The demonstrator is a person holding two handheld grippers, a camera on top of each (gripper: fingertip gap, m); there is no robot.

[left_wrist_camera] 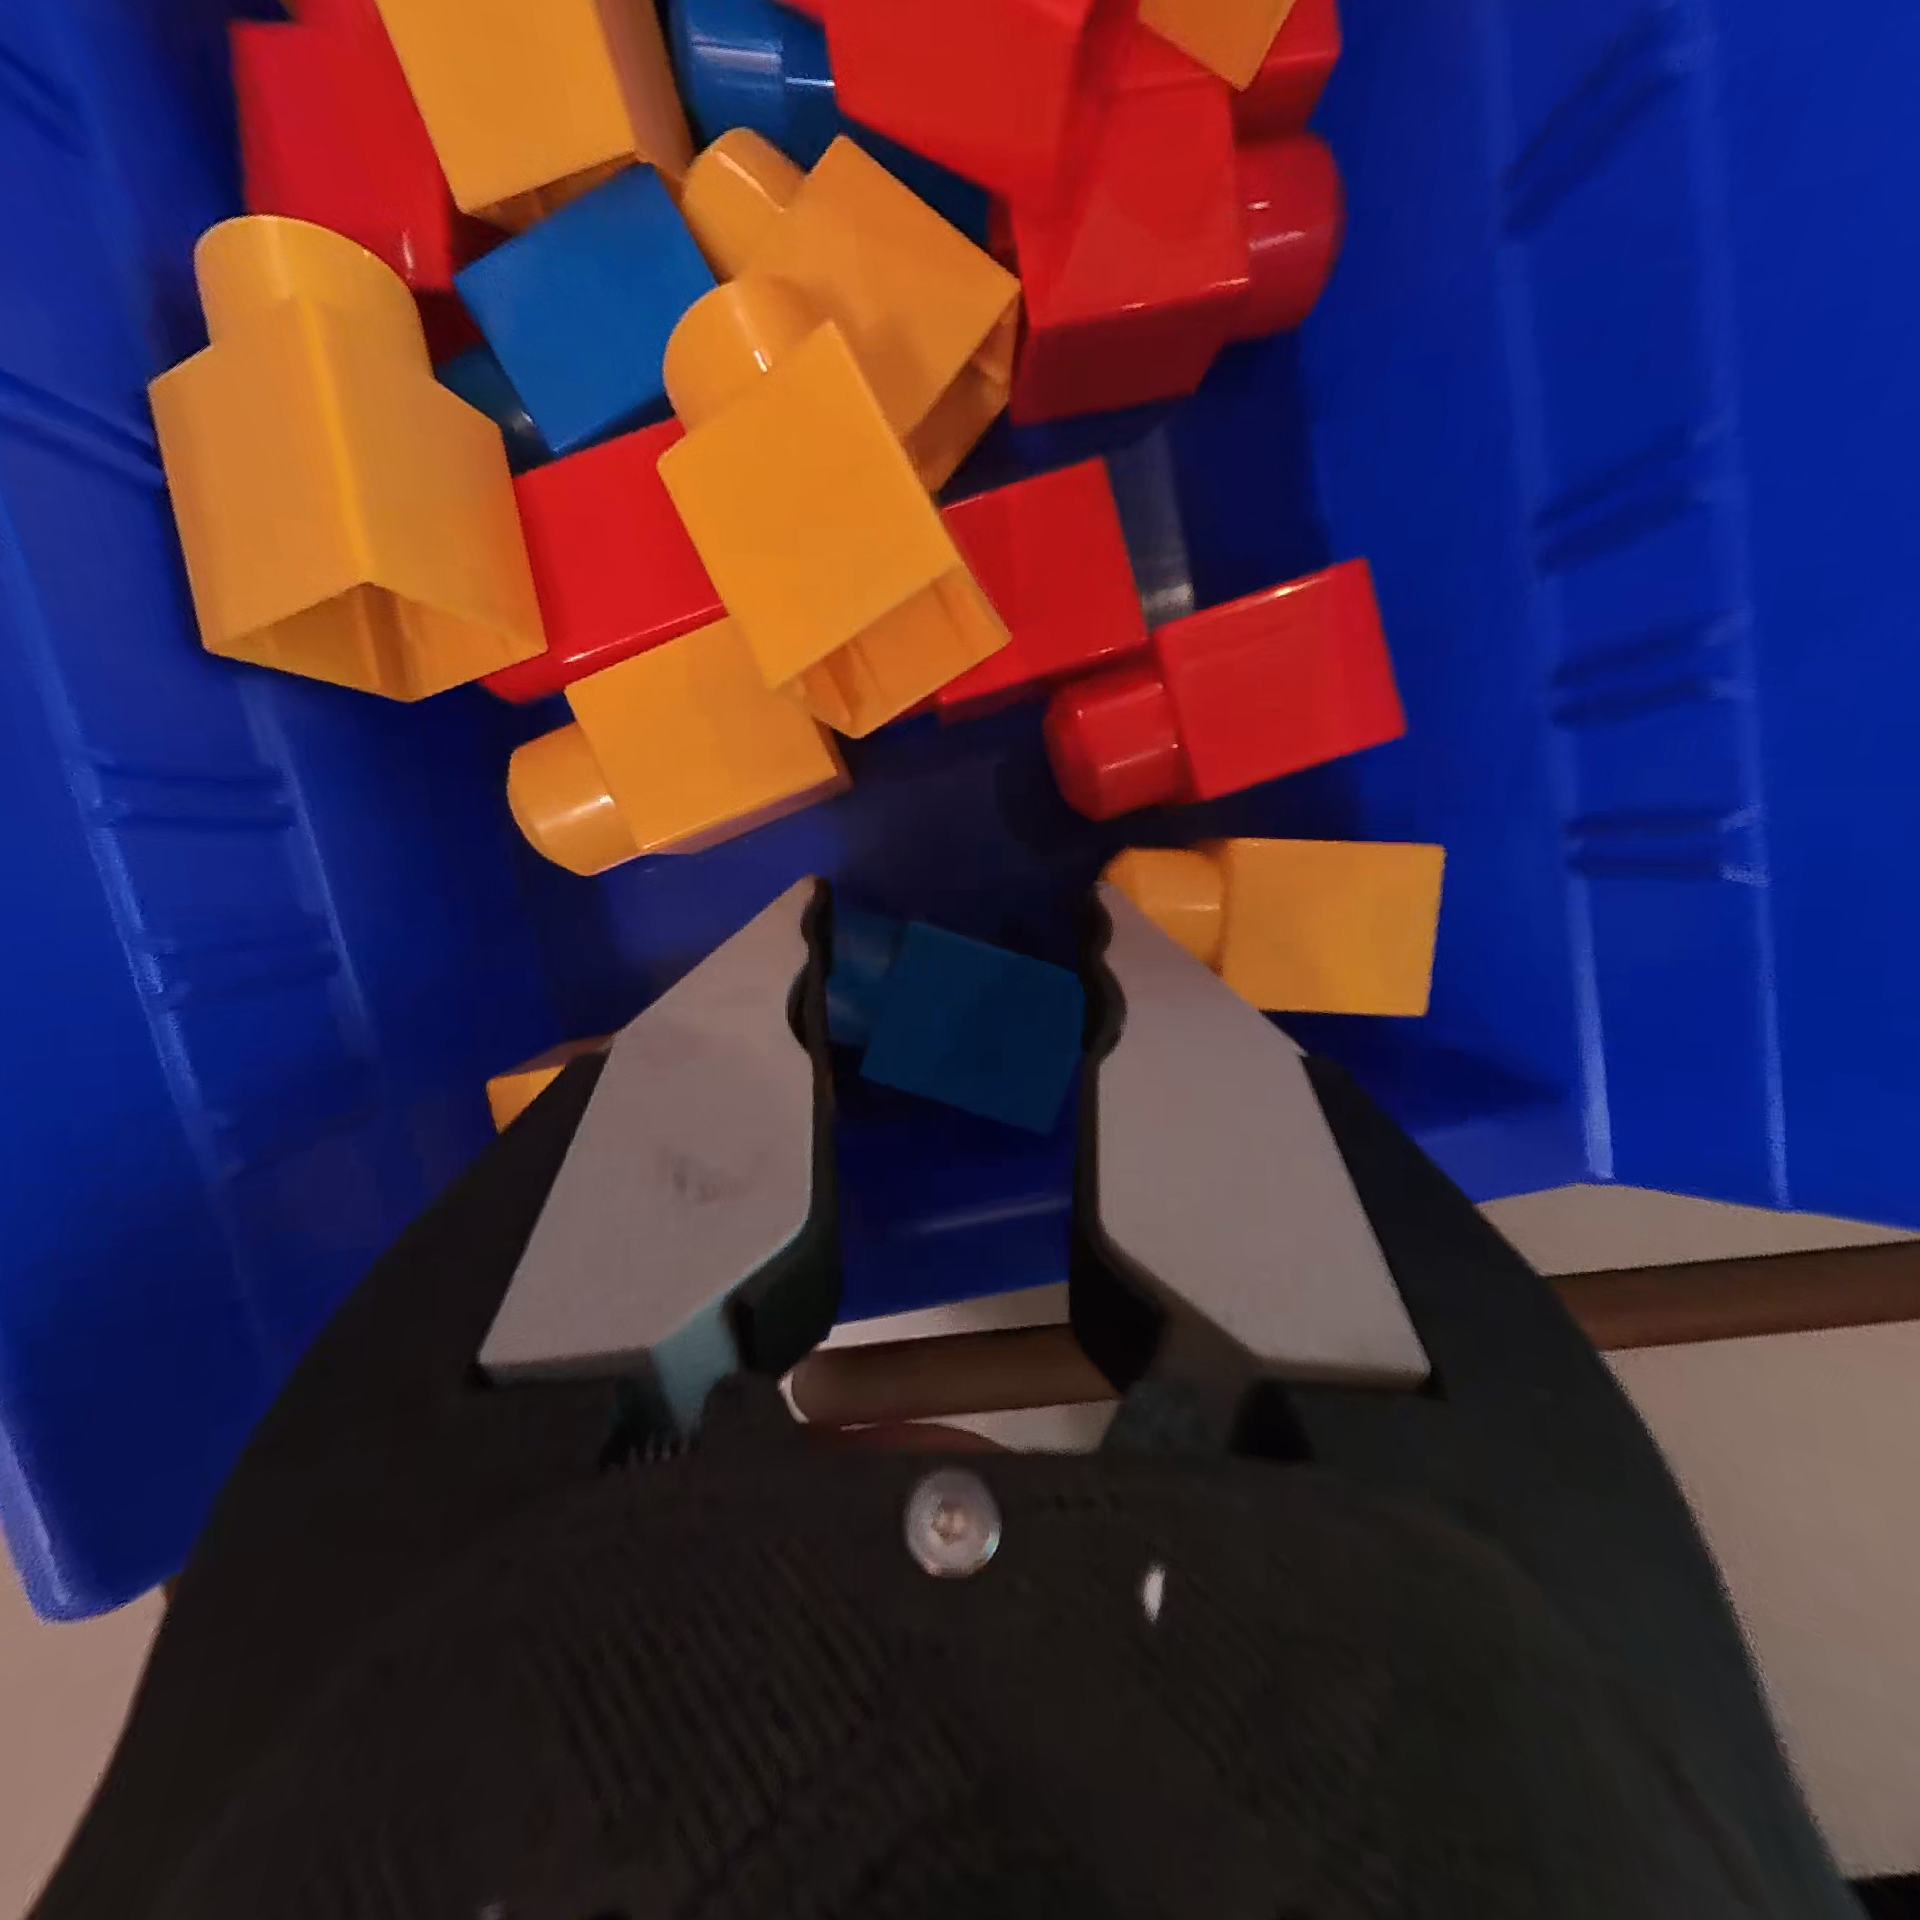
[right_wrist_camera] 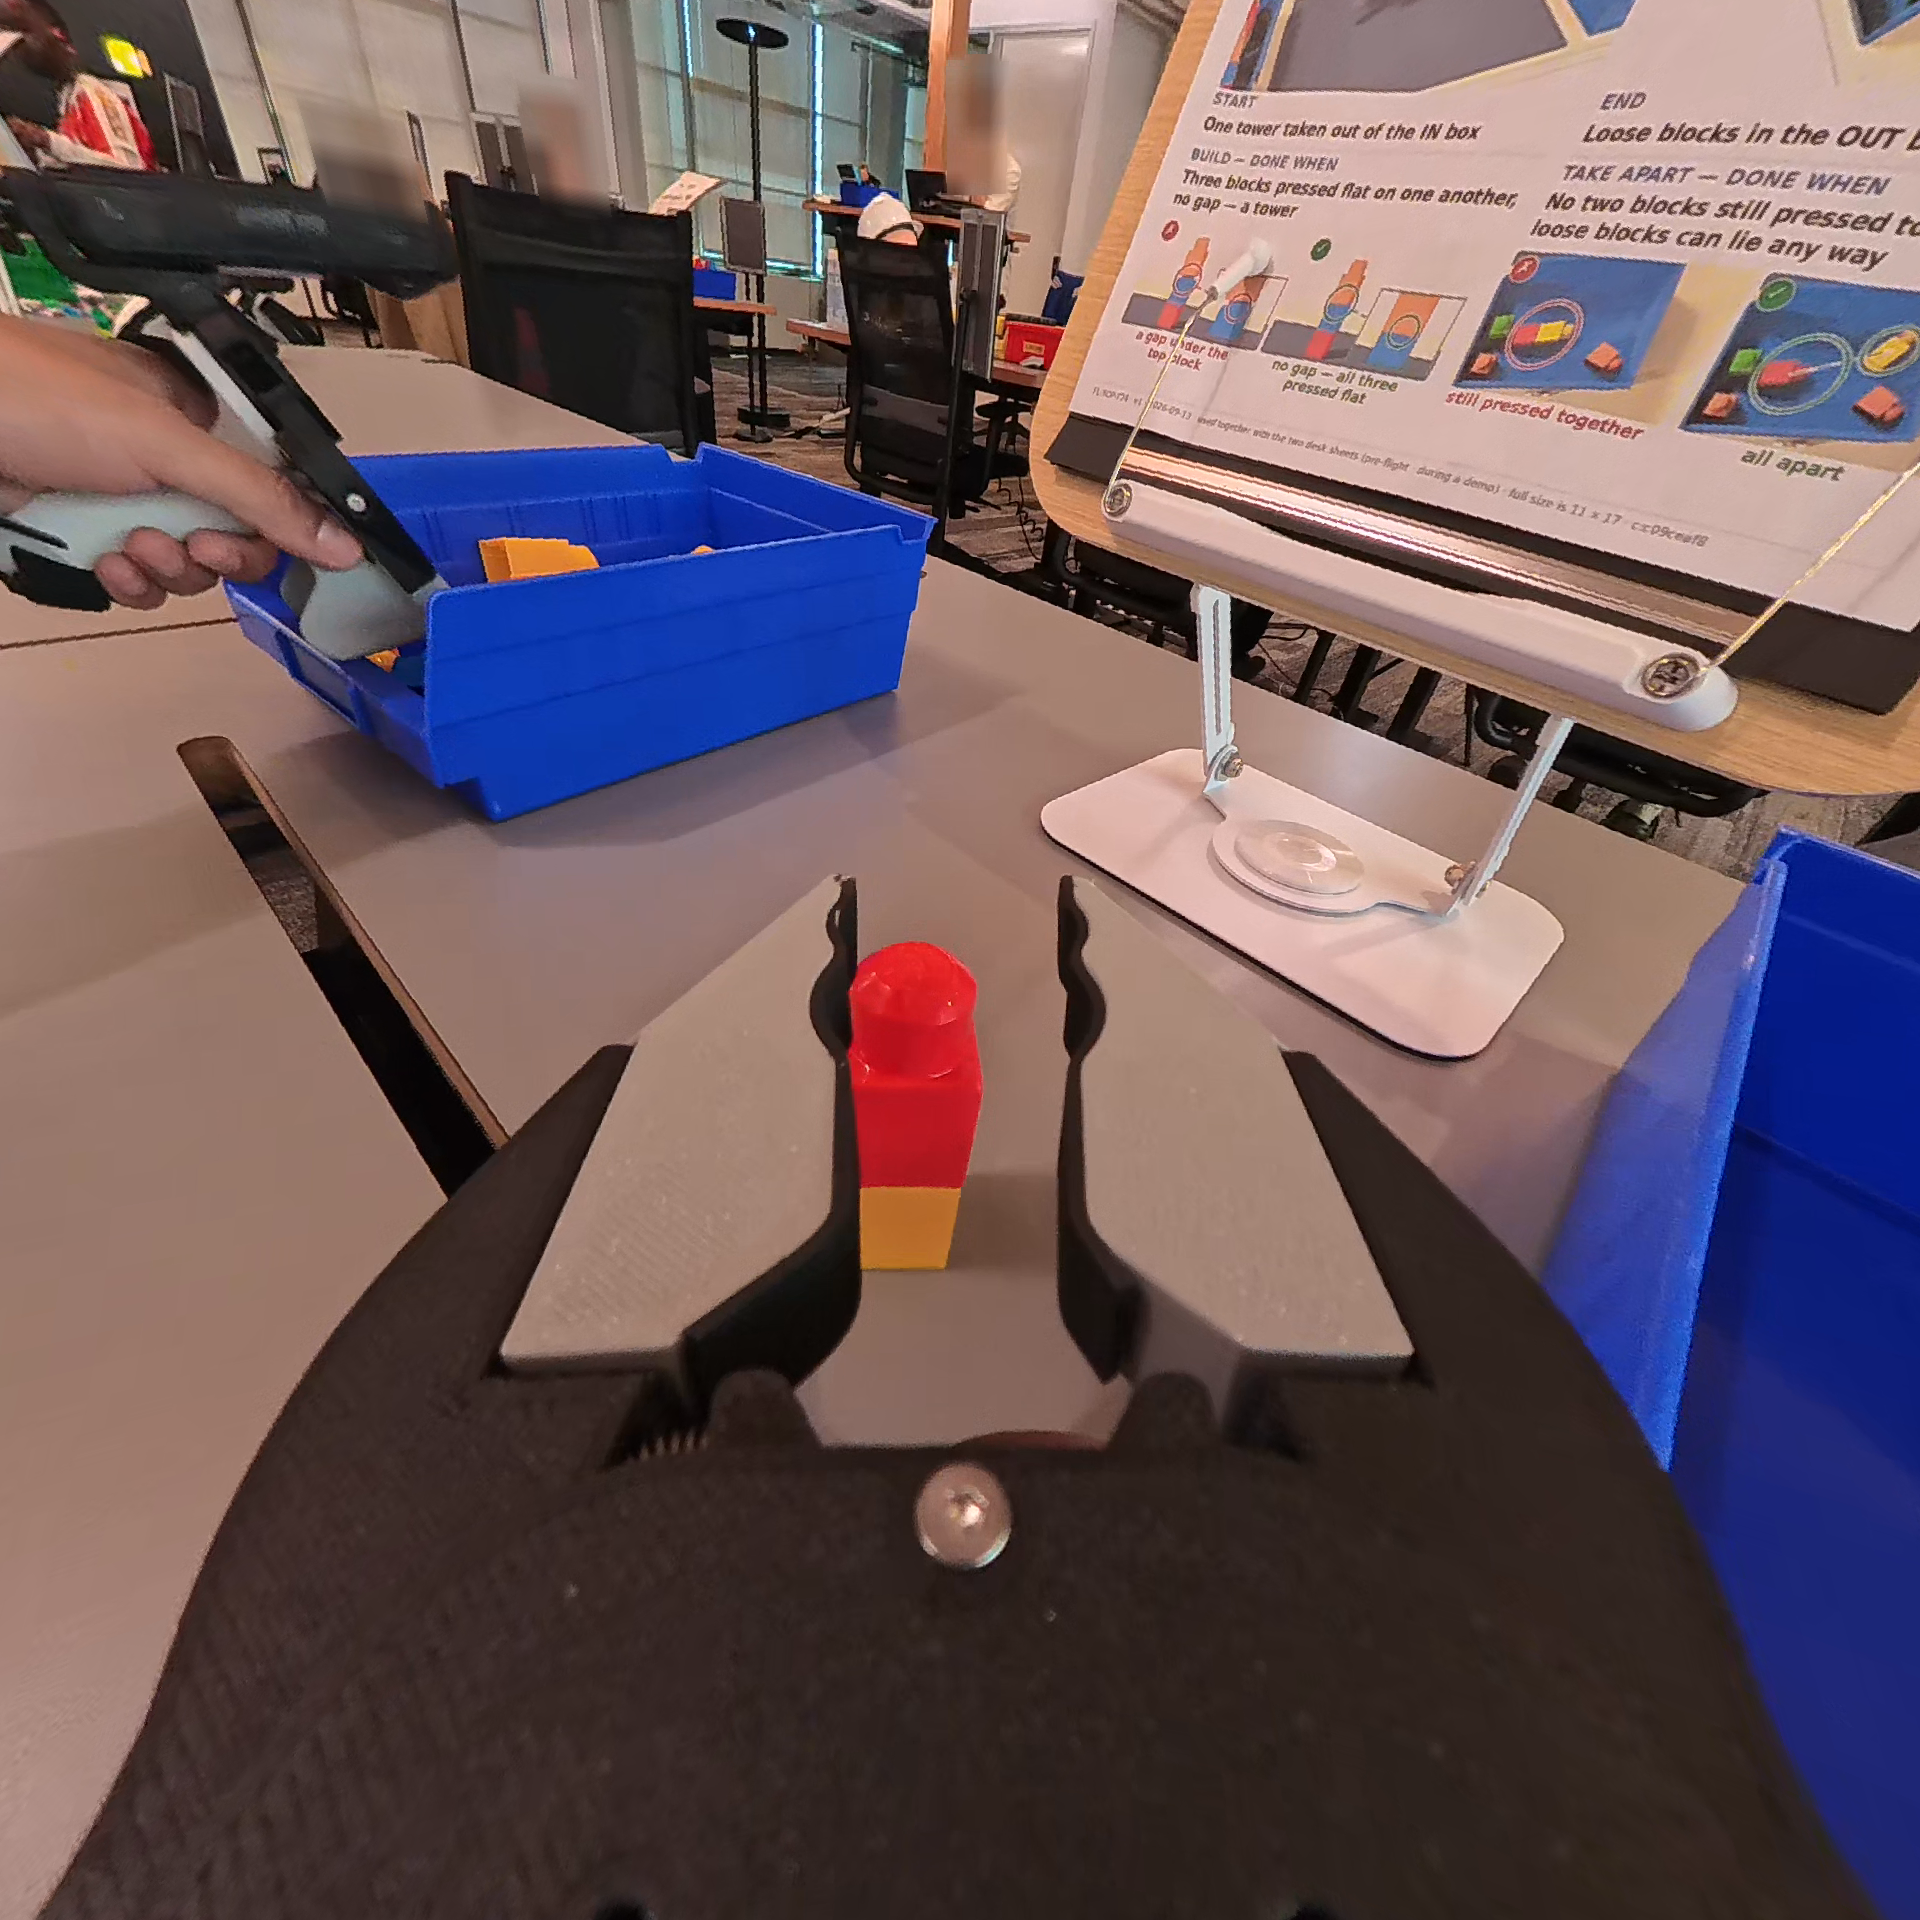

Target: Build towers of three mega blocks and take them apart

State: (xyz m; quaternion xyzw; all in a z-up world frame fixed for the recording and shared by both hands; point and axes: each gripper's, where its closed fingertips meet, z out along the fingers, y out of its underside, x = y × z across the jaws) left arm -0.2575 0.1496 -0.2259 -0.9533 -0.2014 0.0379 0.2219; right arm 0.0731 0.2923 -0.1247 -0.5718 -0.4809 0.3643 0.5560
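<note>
The left gripper point(left_wrist_camera: 954, 935) reaches into the blue bin point(left_wrist_camera: 1662, 623) with its fingers parted, astride a blue block point(left_wrist_camera: 966, 1023) that lies on its side on the bin floor; nothing is clamped yet, as far as the left wrist view shows. The block's long axis runs roughly across the gap, knob toward the left finger, so a squeeze would probably catch it end to end; a yellow block point(left_wrist_camera: 1335, 925) lies just beside the right finger and may get nudged. The main pile of blocks sits further in, with bare floor near the tips.

The right gripper point(right_wrist_camera: 956, 914) also stands apart, flanking a two-block stack on the table point(right_wrist_camera: 623, 935): a red block point(right_wrist_camera: 909, 1101) upright on a yellow one point(right_wrist_camera: 904, 1231), its left finger seemingly touching. One more block would finish it; the left gripper is nearer the supply. A white stand point(right_wrist_camera: 1299, 914) lies well clear.
</note>
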